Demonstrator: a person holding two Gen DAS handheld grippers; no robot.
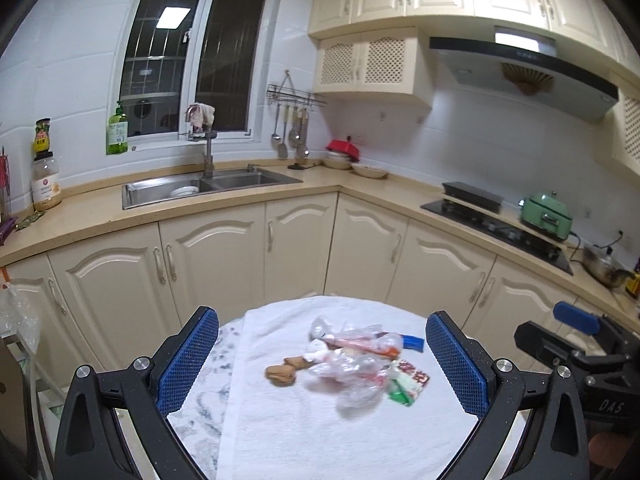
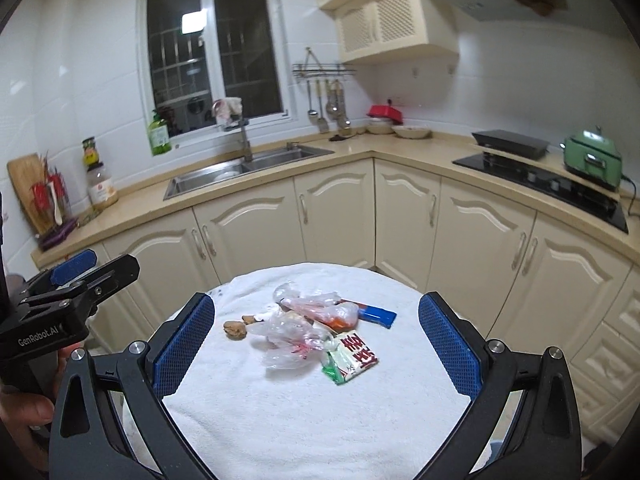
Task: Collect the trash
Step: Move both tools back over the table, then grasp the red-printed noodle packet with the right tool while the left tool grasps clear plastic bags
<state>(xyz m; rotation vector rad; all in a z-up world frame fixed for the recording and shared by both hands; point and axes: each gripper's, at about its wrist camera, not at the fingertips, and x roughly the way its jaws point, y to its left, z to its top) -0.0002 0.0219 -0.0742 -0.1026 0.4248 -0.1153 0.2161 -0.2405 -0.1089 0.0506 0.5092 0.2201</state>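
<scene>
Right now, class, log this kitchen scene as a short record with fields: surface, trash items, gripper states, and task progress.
surface: round table under a white towel
trash items: crumpled clear plastic bags, red-and-white snack packet, blue wrapper, brown scrap
left gripper: open, holding nothing
right gripper: open, holding nothing
task progress: no trash picked up yet; all of it lies clustered on the towel

Dim, cool ceiling light, panel reflected in dark window (image 1: 173, 17). Heavy fisheye bending, black corners. Left view motion-blurred on plastic wrappers (image 1: 352, 364); right view sharper.
</scene>
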